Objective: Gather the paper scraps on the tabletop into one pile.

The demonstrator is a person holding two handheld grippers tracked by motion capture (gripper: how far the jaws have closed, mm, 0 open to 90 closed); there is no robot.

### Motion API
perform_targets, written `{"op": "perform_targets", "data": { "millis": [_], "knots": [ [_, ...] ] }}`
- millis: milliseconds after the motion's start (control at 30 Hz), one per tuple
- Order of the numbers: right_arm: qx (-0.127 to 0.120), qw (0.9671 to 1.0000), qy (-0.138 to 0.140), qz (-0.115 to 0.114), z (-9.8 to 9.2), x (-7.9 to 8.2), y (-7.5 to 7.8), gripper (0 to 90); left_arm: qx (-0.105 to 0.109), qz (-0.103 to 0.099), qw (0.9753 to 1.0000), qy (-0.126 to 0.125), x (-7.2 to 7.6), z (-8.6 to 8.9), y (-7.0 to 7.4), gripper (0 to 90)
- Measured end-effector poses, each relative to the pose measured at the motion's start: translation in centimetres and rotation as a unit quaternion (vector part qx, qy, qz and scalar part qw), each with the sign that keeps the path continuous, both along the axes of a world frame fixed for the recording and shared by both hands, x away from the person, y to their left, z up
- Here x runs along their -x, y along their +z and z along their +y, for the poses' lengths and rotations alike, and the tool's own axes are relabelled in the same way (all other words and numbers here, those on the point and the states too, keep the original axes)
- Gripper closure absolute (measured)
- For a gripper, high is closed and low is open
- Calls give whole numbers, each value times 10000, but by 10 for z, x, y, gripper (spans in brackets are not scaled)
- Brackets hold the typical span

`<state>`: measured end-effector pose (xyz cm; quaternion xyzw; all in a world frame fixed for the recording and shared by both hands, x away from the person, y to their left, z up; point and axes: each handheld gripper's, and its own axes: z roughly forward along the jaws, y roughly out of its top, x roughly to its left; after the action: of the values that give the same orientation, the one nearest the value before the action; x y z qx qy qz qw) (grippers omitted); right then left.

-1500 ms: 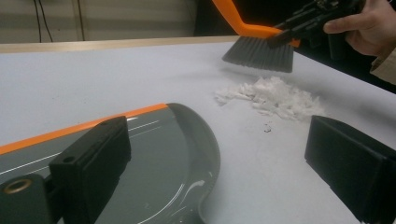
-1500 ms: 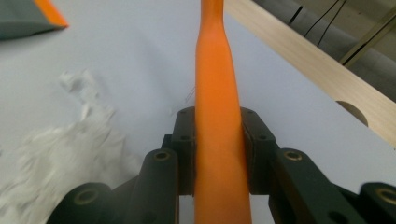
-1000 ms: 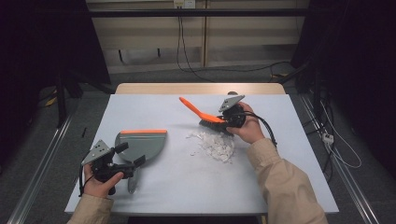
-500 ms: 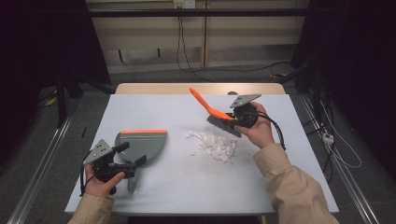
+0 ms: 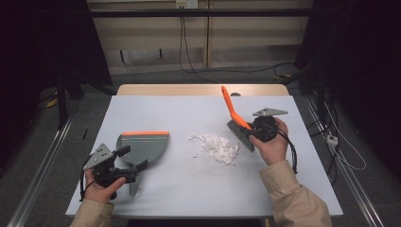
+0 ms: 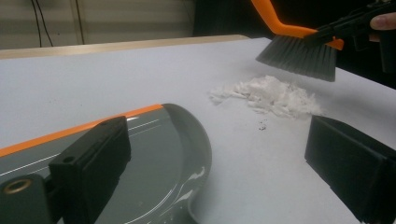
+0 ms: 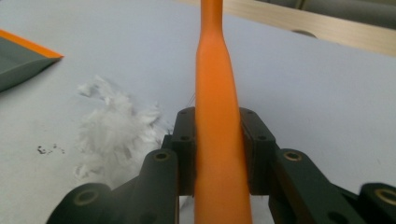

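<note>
A pale blue-grey table (image 5: 189,198) with a wooden strip along its far edge carries a grey dustpan (image 5: 142,146) with an orange lip at the left and, near its middle, a loose pile of white shreds (image 5: 216,147) with a few dark specks beside it.

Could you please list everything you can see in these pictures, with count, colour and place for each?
Table: one, pale grey top with a wooden far edge, centre.
Dustpan: one, grey with an orange front edge, flat on the table's left half.
Pile of shreds: one, white, mid-table between dustpan and brush.
Brush: one, orange handle with grey bristles, held above the pile's right edge.
Cables: several, black, on the floor and wall behind the table.
Left tool: one, black, jaws open beside the dustpan's near edge.
Right tool: one, black, shut on the brush handle.
Hands: two, beige sleeves, at the bottom.
</note>
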<state>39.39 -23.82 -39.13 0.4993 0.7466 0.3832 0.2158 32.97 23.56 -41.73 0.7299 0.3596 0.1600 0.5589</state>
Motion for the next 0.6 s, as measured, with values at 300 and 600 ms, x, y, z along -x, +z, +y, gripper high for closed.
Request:
{"op": "perform_targets", "data": {
  "millis": [300,600],
  "knots": [
    [106,9985,-540,8,3,22,-15,715,42,-15,10000,-31,0,1,1,66],
    [429,9936,-1012,-244,27,39,-31,715,1,-9,10000,-74,3,-2,1,66]
  ]
}}
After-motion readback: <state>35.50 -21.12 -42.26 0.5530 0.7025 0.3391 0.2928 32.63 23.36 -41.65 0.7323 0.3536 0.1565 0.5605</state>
